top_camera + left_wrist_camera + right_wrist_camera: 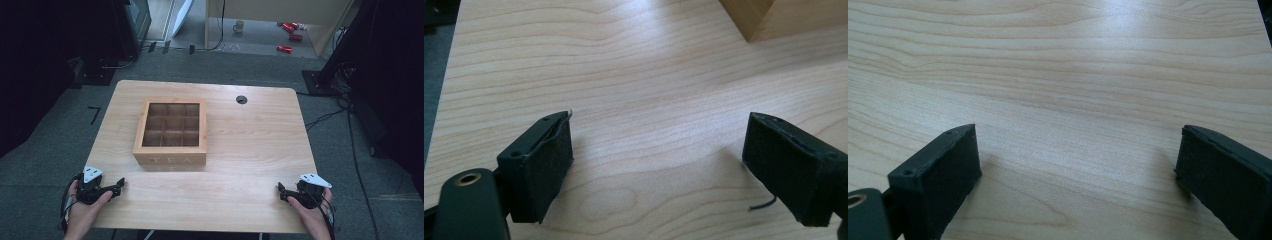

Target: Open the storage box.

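- A wooden tea box [170, 134] stood on the light wooden bench [250, 150], left of the middle and toward the far half.
- The box carried the word TEA on its near face, and through its top a grid of three rows of three compartments showed.
- The left hand-held gripper [119, 185] lay at the near left corner of the bench, held in the person's left hand [86, 209].
- In the left gripper view its jaws stood released, wide apart, with bare bench between them and a near corner of the tea box [774, 17] at the far right.
- The right hand-held gripper [281, 191] lay at the near right corner, held in the person's right hand [312, 216].
- In the right gripper view its jaws were likewise released, spread wide over bare wood grain.
- Both hand-held grippers sat well apart from the tea box, one to each side, nearer the person than the box.
- A round cable hole [241, 99] sat in the bench, to the far right of the box.
- On the floor beyond the bench, a mug [239, 26] stood and red cans [289, 35] lay to its right.
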